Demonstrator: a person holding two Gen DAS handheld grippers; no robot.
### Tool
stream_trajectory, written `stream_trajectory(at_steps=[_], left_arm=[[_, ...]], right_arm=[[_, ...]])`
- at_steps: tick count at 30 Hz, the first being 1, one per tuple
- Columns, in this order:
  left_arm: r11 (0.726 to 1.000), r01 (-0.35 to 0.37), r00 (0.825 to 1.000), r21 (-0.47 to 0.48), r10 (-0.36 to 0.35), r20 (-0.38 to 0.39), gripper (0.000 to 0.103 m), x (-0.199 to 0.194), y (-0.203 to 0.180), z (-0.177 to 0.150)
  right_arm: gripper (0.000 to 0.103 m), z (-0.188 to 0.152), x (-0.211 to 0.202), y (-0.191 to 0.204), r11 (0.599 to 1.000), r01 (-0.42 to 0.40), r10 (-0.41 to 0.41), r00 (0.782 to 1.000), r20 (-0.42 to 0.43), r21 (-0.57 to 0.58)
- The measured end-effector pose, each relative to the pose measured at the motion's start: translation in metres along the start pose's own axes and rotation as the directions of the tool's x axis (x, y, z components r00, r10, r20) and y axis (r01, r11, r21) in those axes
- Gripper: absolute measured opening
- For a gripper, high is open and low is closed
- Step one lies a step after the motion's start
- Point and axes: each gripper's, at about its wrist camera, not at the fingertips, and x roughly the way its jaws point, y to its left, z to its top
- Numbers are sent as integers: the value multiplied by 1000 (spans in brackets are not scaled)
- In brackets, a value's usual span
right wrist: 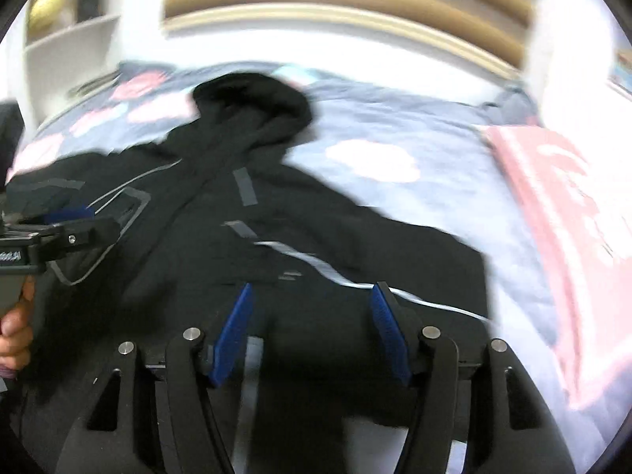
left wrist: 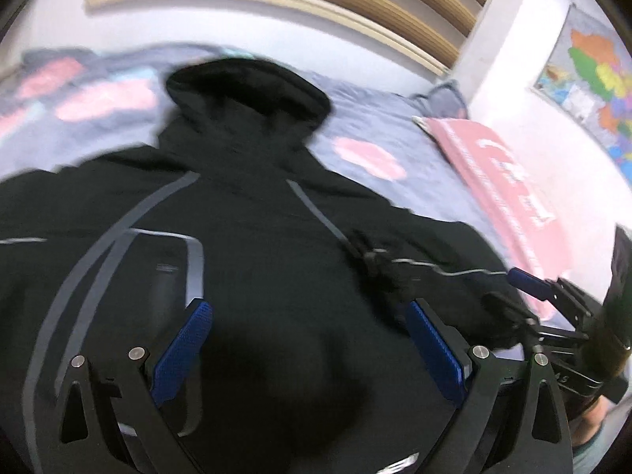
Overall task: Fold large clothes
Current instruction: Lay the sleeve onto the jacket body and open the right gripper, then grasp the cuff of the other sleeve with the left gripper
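Lying spread across the floral bedspread (left wrist: 414,181), hood (left wrist: 245,87) toward the headboard, was one black hooded jacket (left wrist: 252,237) with grey reflective piping, apparently laid flat ready for folding. Left gripper (left wrist: 308,347) and right gripper (right wrist: 312,328) both hovered over its lower body, jaws wide apart, holding nothing. Item alongside: pink printed sheet (left wrist: 509,193), near the wall.

the black jacket (left wrist: 252,205) is matt cloth with smooth grey strips, the bedsheet (right wrist: 395,126) soft printed cloth, the gripper pads (left wrist: 183,351) rough blue plastic.
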Motion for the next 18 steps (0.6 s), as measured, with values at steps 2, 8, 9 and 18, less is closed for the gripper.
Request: stream_trajectory(at_steps=[2, 8, 9, 18], left_arm=[[997, 71, 997, -30, -72, -39, 99, 20, -8, 5], [984, 118, 980, -131, -136, -146, 99, 89, -23, 6], [983, 116, 977, -141, -138, -164, 99, 100, -25, 4], [996, 62, 981, 64, -49, -187, 24, 134, -71, 13]], right_arm=[[59, -10, -4, -34, 996, 60, -61, 998, 13, 71], [40, -35, 35, -107, 948, 62, -36, 995, -90, 313], [40, -40, 40, -111, 942, 51, -20, 995, -98, 330], [40, -54, 68, -97, 943, 49, 6, 986, -165, 328]])
